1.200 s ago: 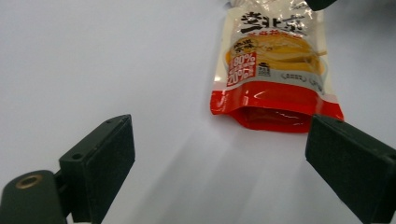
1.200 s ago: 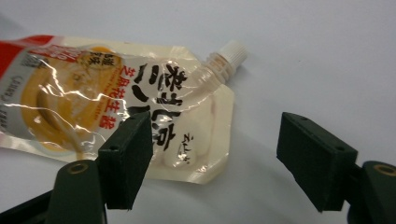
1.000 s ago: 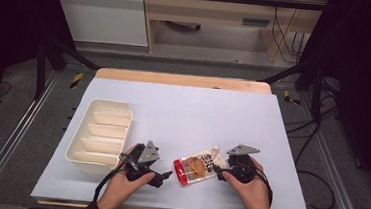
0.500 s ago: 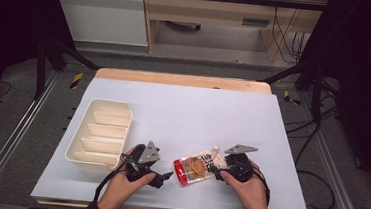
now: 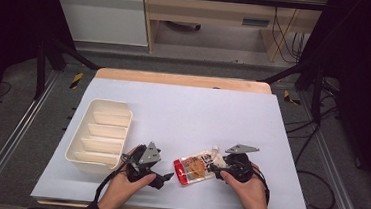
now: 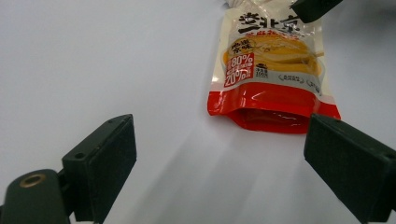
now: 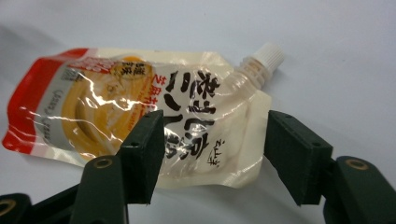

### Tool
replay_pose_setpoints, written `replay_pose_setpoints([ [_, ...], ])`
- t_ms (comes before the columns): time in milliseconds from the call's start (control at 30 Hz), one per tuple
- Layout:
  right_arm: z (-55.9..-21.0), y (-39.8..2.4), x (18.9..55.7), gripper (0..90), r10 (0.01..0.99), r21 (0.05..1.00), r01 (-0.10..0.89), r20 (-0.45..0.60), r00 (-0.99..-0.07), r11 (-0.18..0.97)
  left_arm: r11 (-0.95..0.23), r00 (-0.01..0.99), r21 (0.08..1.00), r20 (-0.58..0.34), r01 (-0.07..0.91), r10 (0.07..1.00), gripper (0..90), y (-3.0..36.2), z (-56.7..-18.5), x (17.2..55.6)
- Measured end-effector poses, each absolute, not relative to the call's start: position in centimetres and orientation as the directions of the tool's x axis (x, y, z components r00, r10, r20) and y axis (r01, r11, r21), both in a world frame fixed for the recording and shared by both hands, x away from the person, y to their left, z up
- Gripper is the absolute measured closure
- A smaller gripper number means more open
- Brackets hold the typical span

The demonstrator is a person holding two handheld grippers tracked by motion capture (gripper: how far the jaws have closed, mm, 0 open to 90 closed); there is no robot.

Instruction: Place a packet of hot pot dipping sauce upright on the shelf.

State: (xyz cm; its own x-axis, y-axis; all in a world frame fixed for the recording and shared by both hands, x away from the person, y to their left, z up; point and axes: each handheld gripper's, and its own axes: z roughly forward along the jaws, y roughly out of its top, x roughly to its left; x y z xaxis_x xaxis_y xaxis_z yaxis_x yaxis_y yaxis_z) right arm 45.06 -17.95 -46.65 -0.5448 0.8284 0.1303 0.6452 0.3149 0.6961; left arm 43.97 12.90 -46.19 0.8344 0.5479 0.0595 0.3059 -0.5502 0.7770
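Since a second ago the right gripper (image 5: 217,169) has edged a little nearer the table's front edge and further onto the pouch (image 5: 195,167), while the left gripper (image 5: 167,175) has hardly shifted; the pouch, a spouted sauce pack with a red bottom band and a white cap, lies flat on the pale table cover (image 5: 193,110) near the front, between the two grippers; in the right gripper view the jaws stand spread to either side of the pouch's clear upper corner, just below the cap (image 7: 267,54), not pressed on it; in the left gripper view the jaws are wide apart and hold nothing, the pouch's red end (image 6: 273,103) lying just ahead of them; a cream divided tray (image 5: 100,136) sits on the cover to the left, beside the left hand (image 5: 127,187).
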Motion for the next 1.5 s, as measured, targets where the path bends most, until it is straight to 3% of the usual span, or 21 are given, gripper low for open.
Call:
replay_pose_setpoints([
  [367,-46.3,-17.8,44.8,47.9,0.823,0.726,0.627,0.153,-0.547,0.282,-0.55,0.835,0.777,0.057,0.307,0.547,9.1,12.9,-46.2,44.0],
  [633,-46.7,-17.1,44.8,52.5,0.825,0.681,0.656,0.133,-0.549,0.326,-0.551,0.837,0.777,0.056,0.305,0.544,9.3,12.9,-46.2,43.9],
  [867,-46.9,-17.4,45.4,70.4,0.842,0.671,0.67,0.125,-0.526,0.319,-0.55,0.836,0.777,0.057,0.306,0.545,9.3,12.9,-46.2,44.0],
  [1200,-46.3,-17.2,45.5,88.5,0.833,0.701,0.632,0.099,-0.544,0.33,-0.55,0.836,0.778,0.057,0.305,0.545,9.3,12.9,-46.2,44.0],
  [1500,-44.7,-16.3,45.0,90.0,0.815,0.744,0.538,-0.016,-0.579,0.397,-0.548,0.838,0.78,0.057,0.302,0.543,9.3,13.0,-46.2,44.0],
])
